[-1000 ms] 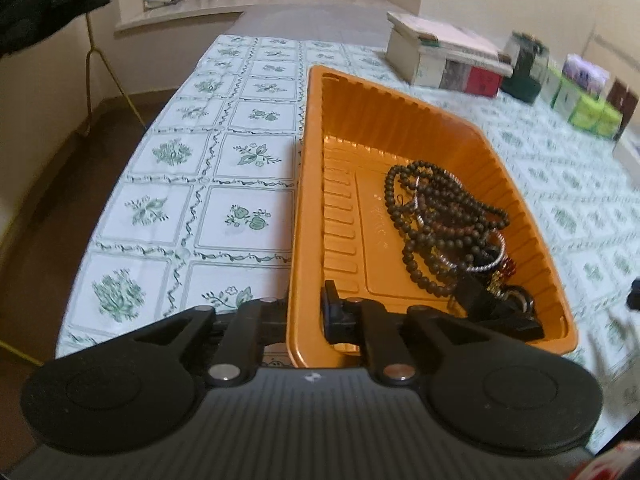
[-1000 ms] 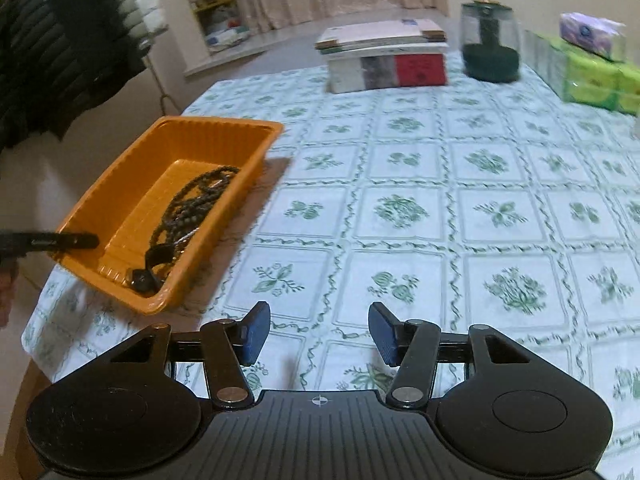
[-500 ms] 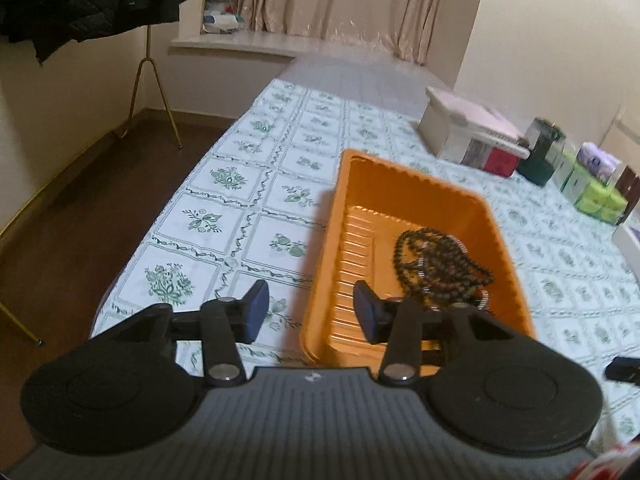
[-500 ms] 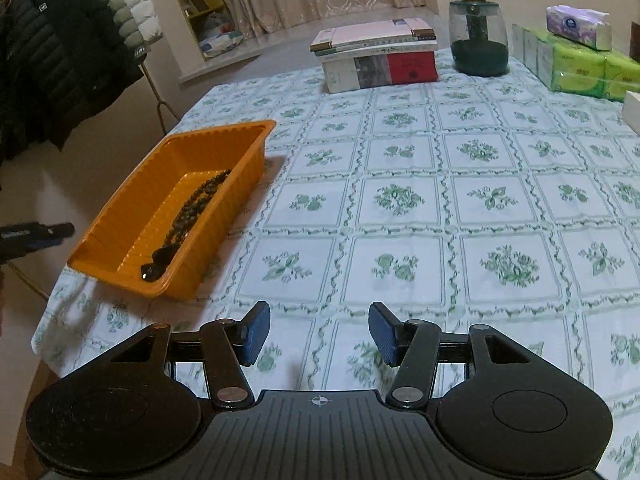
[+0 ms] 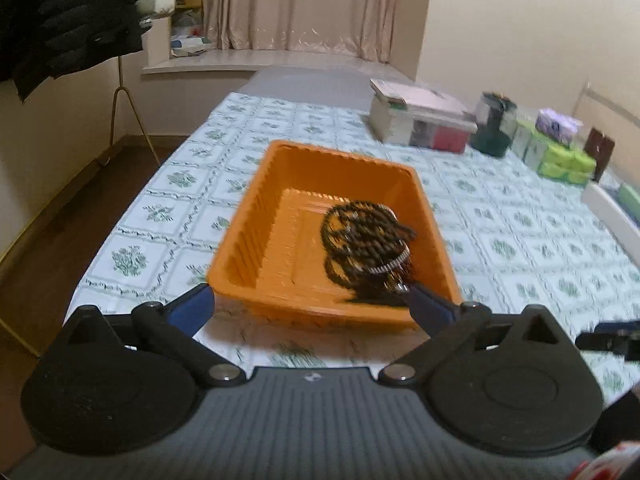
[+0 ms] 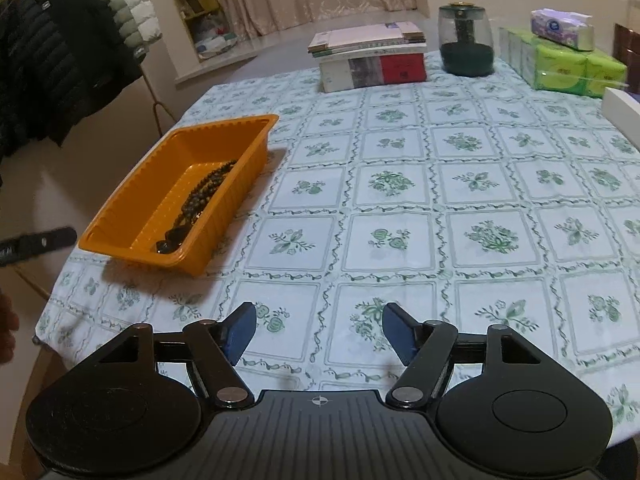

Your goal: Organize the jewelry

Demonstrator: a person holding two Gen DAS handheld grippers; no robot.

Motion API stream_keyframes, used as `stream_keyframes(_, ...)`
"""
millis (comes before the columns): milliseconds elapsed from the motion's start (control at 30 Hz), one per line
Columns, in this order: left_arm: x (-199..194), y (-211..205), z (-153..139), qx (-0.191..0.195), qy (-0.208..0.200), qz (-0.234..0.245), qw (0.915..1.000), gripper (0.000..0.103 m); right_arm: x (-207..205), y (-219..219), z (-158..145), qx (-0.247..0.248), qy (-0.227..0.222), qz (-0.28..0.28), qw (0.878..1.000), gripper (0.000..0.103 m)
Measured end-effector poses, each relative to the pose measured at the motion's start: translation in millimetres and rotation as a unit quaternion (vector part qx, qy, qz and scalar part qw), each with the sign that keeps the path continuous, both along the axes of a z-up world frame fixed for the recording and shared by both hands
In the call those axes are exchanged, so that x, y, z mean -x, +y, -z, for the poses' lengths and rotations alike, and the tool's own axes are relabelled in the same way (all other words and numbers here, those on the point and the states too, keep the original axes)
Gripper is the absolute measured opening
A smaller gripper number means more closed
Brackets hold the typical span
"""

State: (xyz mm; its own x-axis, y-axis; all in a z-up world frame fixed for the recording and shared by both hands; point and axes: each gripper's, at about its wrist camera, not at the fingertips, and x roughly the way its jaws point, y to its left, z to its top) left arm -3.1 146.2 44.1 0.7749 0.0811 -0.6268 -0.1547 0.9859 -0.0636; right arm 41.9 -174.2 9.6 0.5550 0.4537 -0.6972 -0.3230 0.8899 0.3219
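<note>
An orange plastic tray point(image 5: 256, 256) sits near the table's front left corner; it also shows in the right wrist view point(image 6: 120, 216). A pile of dark bead bracelets and necklaces point(image 5: 366, 240) lies in its right half, also seen from the right wrist point(image 6: 204, 192). My left gripper point(image 5: 312, 308) is wide open and empty, just in front of the tray's near wall. My right gripper point(image 6: 318, 334) is open and empty over bare tablecloth, to the right of the tray.
A stack of books point(image 6: 372, 58), a dark glass jar point(image 6: 466, 40), green tissue packs point(image 6: 560, 64) and a white box point(image 6: 622, 108) stand along the far and right sides. A coat rack with jackets point(image 6: 60, 64) stands left of the table. The tablecloth point(image 6: 440, 200) is floral.
My left gripper let go of the tray's near wall, pulled back and opened wide. My right gripper also drew back and opened a little wider.
</note>
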Motion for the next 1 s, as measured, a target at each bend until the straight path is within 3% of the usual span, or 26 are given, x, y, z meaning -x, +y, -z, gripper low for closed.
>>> stream_keyframes(100,7,-21,2,-0.029,0.012,0.001,0.9995,0.102,5,-2,-3,0.003,0.001,0.010,1.000,0.070)
stream_keyframes(367,11,-45,17,0.006,0.056,0.012,0.9984,0.102,15,8,-4,0.010,0.001,0.015,1.000,0.070)
stream_keyframes(1000,23,-74,31,-0.007,0.082,0.013,0.9965,0.102,34,25,6,0.048,-0.004,-0.005,0.999,0.070)
